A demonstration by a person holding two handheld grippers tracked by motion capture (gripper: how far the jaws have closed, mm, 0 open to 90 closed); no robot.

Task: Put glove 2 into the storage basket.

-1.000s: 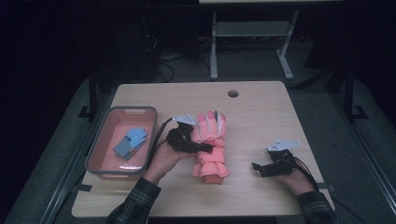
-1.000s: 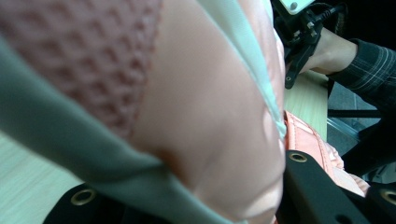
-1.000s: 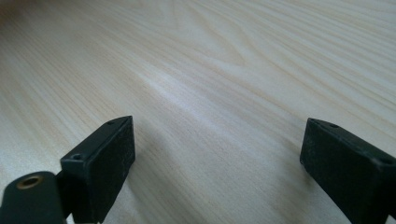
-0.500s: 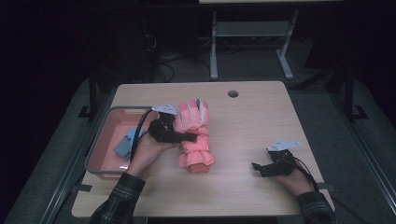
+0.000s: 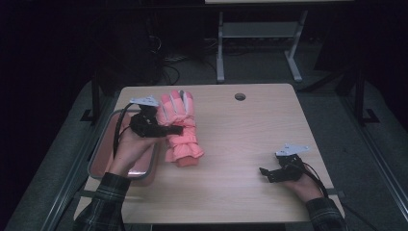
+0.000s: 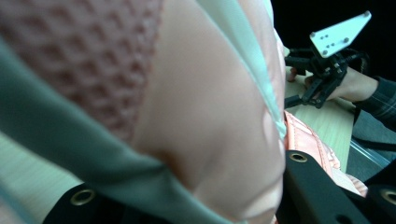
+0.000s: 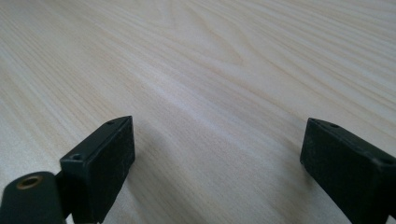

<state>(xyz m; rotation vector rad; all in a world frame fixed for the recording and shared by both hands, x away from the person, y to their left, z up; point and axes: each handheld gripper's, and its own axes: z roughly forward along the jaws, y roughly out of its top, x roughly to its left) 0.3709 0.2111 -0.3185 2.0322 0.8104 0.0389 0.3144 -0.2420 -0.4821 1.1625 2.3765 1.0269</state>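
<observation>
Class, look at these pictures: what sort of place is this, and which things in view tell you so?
Probably a lab or workshop for recording handling work: a plain wooden table in a dark room, cables on the floor behind, and a hand-held left tool gripping a pink glove.

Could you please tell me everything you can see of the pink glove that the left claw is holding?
The pink glove is a padded winter glove, salmon-coloured with pale trim between the fingers and a waffle-textured panel. The left claw grips it across the middle, fingers pointing away from the person, cuff hanging nearest them just beside the tray, over the table.
</observation>
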